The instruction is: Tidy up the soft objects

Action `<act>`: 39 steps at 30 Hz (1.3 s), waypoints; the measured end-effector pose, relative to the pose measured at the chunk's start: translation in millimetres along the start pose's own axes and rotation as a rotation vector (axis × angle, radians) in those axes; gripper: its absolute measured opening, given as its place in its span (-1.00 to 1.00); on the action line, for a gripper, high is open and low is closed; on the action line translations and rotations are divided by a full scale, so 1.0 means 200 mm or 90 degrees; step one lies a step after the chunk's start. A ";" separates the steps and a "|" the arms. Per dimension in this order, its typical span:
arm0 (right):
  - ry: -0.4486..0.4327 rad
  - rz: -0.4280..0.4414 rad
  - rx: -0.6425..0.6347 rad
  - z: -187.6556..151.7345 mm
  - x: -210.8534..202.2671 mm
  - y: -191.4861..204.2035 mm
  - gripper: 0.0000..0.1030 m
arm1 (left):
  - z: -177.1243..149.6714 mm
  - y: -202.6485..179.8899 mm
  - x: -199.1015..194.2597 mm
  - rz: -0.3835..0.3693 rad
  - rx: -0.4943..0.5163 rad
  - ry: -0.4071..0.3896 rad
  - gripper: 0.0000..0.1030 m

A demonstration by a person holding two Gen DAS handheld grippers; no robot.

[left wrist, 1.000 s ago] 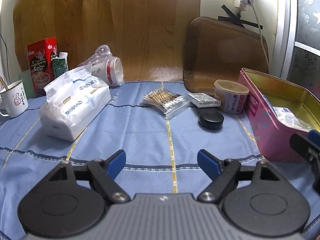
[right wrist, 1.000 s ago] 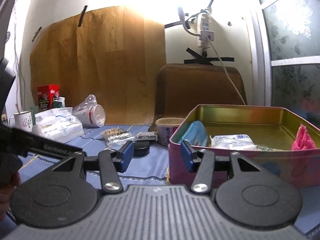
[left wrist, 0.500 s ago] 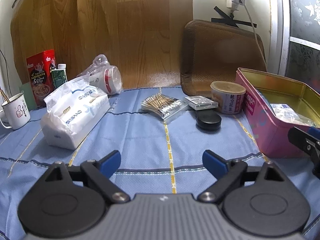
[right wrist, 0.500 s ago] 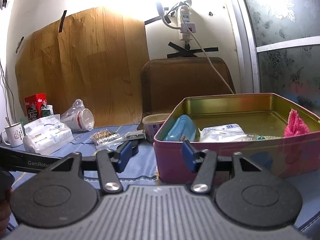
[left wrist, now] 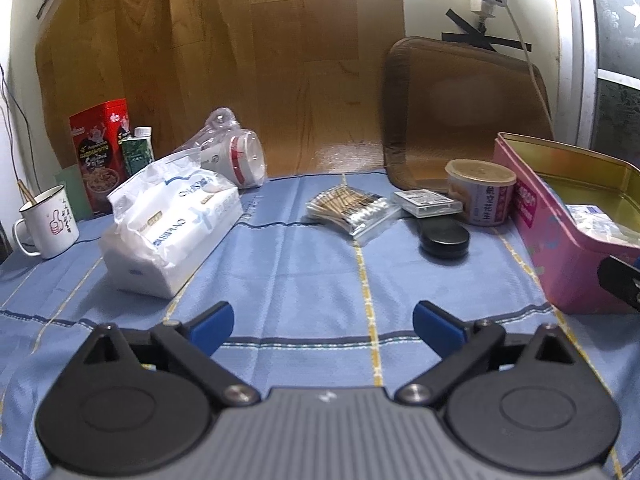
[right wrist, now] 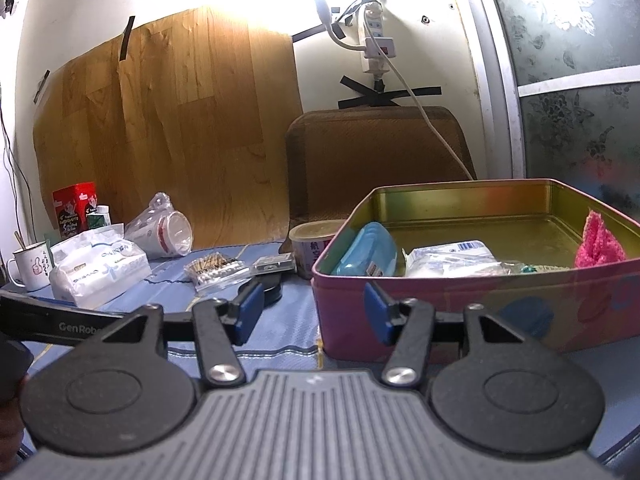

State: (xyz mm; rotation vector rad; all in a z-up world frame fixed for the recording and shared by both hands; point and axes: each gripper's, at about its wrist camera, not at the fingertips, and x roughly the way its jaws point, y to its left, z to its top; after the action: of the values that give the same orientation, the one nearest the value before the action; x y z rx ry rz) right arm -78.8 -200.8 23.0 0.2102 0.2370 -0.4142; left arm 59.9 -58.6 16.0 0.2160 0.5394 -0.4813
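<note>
A white tissue pack (left wrist: 168,224) lies on the blue cloth at the left, ahead of my open, empty left gripper (left wrist: 322,330). A bag of cotton swabs (left wrist: 352,210) lies mid-table. The pink tin (left wrist: 560,240) stands at the right. In the right wrist view the tin (right wrist: 460,304) holds a blue pouch (right wrist: 368,250), a white packet (right wrist: 448,260) and a pink fluffy cloth (right wrist: 598,242). My right gripper (right wrist: 314,312) is open and empty just before the tin's near left corner. The tissue pack (right wrist: 100,272) also shows there.
A black round case (left wrist: 444,238), a small flat box (left wrist: 426,202) and a lidded tub (left wrist: 480,196) sit near the tin. A bagged cup (left wrist: 236,156), a red box (left wrist: 100,152) and a white mug (left wrist: 48,228) stand at the back left. A brown tray (left wrist: 464,108) leans on the wall.
My left gripper's jaws have opened wider and it has drawn back a little. My right gripper has shifted slightly relative to the tin, staying open.
</note>
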 end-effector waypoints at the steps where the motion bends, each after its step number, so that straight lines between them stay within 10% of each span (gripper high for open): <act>1: 0.001 0.001 -0.001 0.00 0.00 0.00 0.13 | 0.00 0.01 0.00 0.002 -0.002 0.001 0.94; 39: 0.081 0.099 -0.108 0.04 0.35 0.23 0.12 | -0.08 0.33 0.17 0.031 -0.112 0.024 0.91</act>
State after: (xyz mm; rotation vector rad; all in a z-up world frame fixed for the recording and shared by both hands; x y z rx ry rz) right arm 4.5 -188.0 18.8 0.0866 0.3761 -0.2248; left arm 111.1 -8.3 -9.7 0.0695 0.6088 -0.3802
